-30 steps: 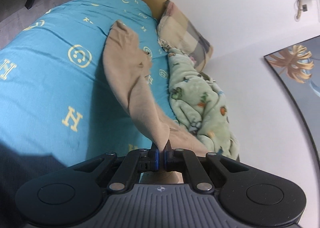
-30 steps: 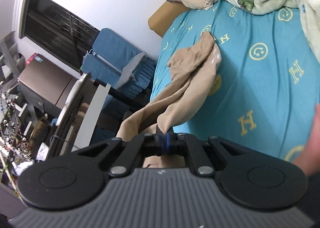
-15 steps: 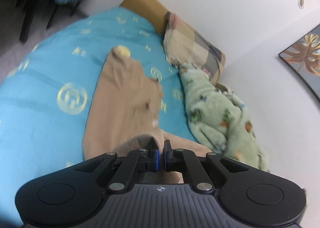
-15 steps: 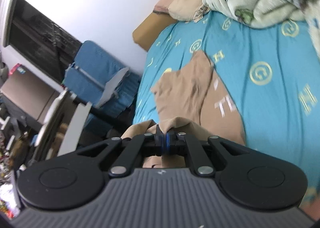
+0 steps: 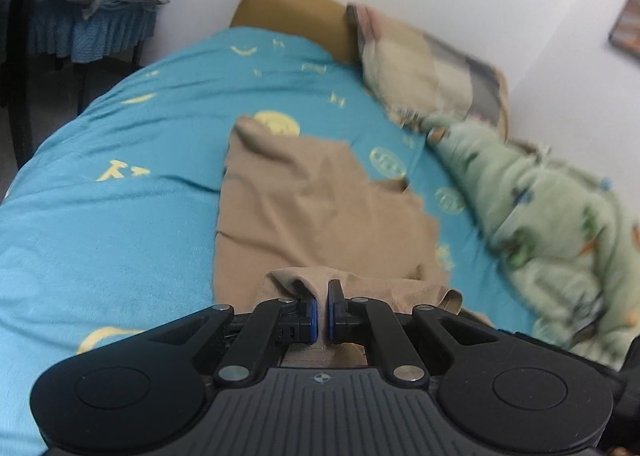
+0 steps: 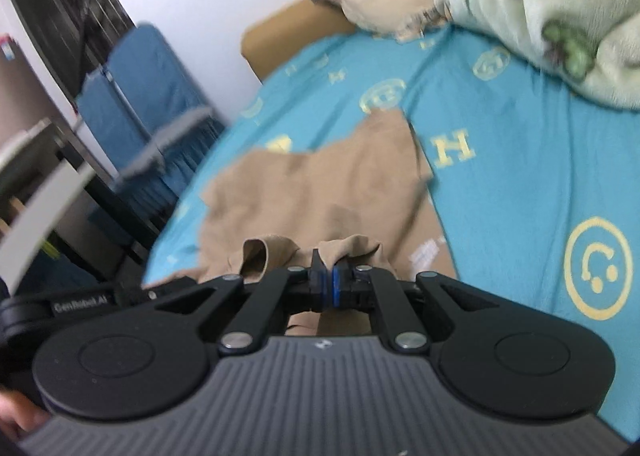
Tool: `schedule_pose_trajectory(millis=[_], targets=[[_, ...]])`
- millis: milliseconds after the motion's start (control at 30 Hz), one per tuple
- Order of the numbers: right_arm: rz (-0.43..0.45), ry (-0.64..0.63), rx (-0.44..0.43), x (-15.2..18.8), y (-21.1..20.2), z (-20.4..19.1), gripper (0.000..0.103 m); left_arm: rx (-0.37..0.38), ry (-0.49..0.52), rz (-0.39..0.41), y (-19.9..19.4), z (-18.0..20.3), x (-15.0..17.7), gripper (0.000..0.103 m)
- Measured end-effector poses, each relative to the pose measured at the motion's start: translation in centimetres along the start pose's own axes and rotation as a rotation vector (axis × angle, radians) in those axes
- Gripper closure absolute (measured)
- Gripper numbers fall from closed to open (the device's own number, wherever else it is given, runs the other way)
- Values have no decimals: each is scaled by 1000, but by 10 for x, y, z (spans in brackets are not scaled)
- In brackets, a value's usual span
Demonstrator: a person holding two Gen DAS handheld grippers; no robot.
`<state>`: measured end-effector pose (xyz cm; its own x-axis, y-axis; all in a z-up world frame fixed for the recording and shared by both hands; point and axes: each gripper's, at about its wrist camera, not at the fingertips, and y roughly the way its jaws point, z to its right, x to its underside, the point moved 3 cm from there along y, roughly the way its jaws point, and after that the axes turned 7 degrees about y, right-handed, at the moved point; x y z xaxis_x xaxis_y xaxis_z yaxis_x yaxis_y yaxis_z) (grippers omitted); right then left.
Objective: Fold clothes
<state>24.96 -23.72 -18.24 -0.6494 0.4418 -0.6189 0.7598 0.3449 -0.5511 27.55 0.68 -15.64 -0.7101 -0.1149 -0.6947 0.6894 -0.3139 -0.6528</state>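
Pinching the tan garment on the bed

Gripping a bunched near edge of the tan garment [image 5: 320, 212], the left gripper [image 5: 323, 302] is pressing its jaws together on a raised fold. The right gripper [image 6: 326, 276] is likewise clamping a fold of the same cloth [image 6: 320, 192]. Ahead of both tongs, the rest of it is lying spread on the turquoise bedsheet [image 5: 120, 216]. Beyond it and to the right, a pale green blanket [image 5: 552, 216] and a checked pillow [image 5: 424, 68] are sitting against the wall.
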Motion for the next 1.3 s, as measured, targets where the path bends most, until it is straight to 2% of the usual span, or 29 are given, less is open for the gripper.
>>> schedule_pose_trajectory(millis=[133,233,267,300,367,533,667,800,967,1133,1233,1300], targets=[[-25,-41,23,1,12,2,95,-16,53,-13,16,-2,7,96],[-41,-58,38,-1,10,-2,90,-7,43,-5,12,-4,6,91],[-40,-67,38,0,7,-4,71,-11,54,-1,8,-2,6,81],[-34,-75,37,0,3,-7,38,-15,69,6,3,1,6,74],[0,-102,45,2,-8,-11,13,-24,123,39,-13,11,7,47],[73,-204,60,10,-44,-27,15,-34,226,128,-58,37,13,28],[134,-258,45,19,-86,-42,15,-49,273,176,-101,56,25,25],[189,-329,42,28,-126,-54,15,-55,288,191,-141,69,41,22],[240,-290,39,36,-165,-53,15,-74,314,205,-179,80,65,21],[237,-236,47,48,-184,-49,15,-60,243,148,-185,76,81,21],[222,-192,61,52,-187,-45,15,11,88,62,-177,63,91,21],[182,-101,55,53,-184,-35,15,59,-41,-11,-167,51,100,21]])
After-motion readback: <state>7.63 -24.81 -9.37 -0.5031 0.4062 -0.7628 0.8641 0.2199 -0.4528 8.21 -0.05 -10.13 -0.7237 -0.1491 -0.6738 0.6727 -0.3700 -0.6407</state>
